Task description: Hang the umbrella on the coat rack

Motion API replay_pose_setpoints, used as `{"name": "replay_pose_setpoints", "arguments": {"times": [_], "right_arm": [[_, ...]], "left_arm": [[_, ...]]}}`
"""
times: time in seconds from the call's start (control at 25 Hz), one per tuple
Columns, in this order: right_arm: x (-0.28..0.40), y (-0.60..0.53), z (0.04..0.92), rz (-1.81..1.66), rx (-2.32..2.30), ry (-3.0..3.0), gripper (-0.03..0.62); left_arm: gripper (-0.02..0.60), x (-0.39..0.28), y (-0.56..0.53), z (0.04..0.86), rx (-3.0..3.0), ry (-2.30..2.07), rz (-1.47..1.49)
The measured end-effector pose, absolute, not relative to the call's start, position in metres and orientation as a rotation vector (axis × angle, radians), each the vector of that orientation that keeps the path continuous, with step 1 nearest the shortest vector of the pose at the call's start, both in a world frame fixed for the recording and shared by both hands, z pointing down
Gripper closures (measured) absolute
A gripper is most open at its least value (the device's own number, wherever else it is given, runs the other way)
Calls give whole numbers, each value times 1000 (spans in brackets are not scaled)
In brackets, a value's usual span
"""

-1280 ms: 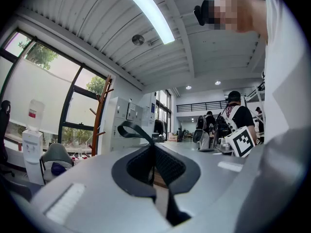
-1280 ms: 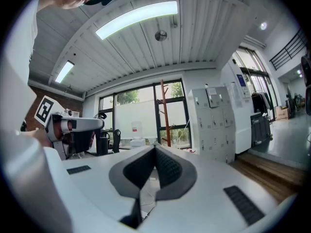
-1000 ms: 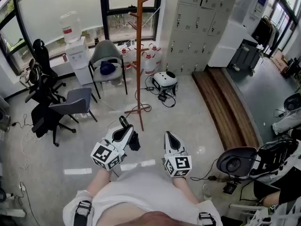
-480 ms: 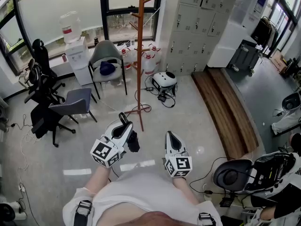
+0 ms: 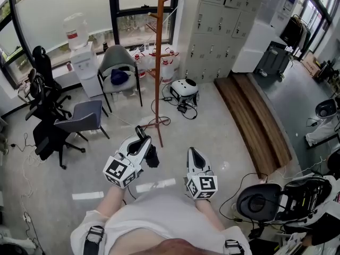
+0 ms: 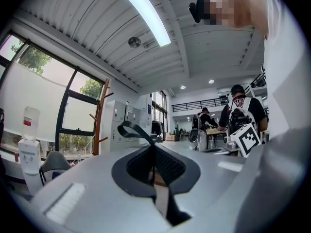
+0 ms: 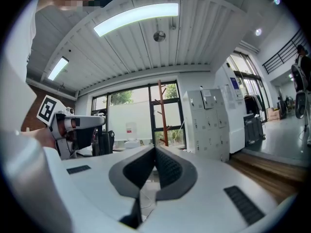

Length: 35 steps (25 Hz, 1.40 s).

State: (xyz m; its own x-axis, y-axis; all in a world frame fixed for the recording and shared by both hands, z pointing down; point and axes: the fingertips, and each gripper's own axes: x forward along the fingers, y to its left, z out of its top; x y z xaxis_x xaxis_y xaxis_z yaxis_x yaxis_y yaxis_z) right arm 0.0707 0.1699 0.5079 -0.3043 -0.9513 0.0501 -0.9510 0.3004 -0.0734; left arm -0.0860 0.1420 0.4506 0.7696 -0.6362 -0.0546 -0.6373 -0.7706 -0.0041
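Observation:
The wooden coat rack (image 5: 159,62) stands on the floor just ahead of me, its pegs high up; it also shows as the coat rack (image 6: 100,118) in the left gripper view and the coat rack (image 7: 162,114) in the right gripper view. My left gripper (image 5: 142,141) is shut on a small black folded umbrella (image 5: 152,157), which hangs under its tip. The umbrella's strap loop (image 6: 130,128) sticks up from between the closed jaws of the left gripper (image 6: 154,147). My right gripper (image 5: 192,152) is held beside it, level; the right gripper (image 7: 155,149) is shut with nothing in it.
Grey chair (image 5: 118,62), black office chairs (image 5: 50,126) and a water dispenser (image 5: 79,52) stand left of the rack. Water jugs (image 5: 170,68), a white device (image 5: 184,89) and floor cables lie behind it. Grey lockers (image 5: 223,31) and a wooden platform (image 5: 255,116) are right.
The left gripper with the umbrella has edged slightly toward the coat rack. The right gripper has stayed put. The office chair at the right edge has shifted.

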Motion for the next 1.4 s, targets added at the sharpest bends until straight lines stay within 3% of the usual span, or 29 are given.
{"name": "replay_pose_setpoints", "arguments": {"times": [0.84,1.4], "right_arm": [[38,115,524,-172,-1846,2528,586],[79,-69,531,-215,-1681,2613,586]], "left_arm": [[572,-123,88,463,-2876,1069,9],[572,-95,-72,465,-2812,1272,-21]]}}
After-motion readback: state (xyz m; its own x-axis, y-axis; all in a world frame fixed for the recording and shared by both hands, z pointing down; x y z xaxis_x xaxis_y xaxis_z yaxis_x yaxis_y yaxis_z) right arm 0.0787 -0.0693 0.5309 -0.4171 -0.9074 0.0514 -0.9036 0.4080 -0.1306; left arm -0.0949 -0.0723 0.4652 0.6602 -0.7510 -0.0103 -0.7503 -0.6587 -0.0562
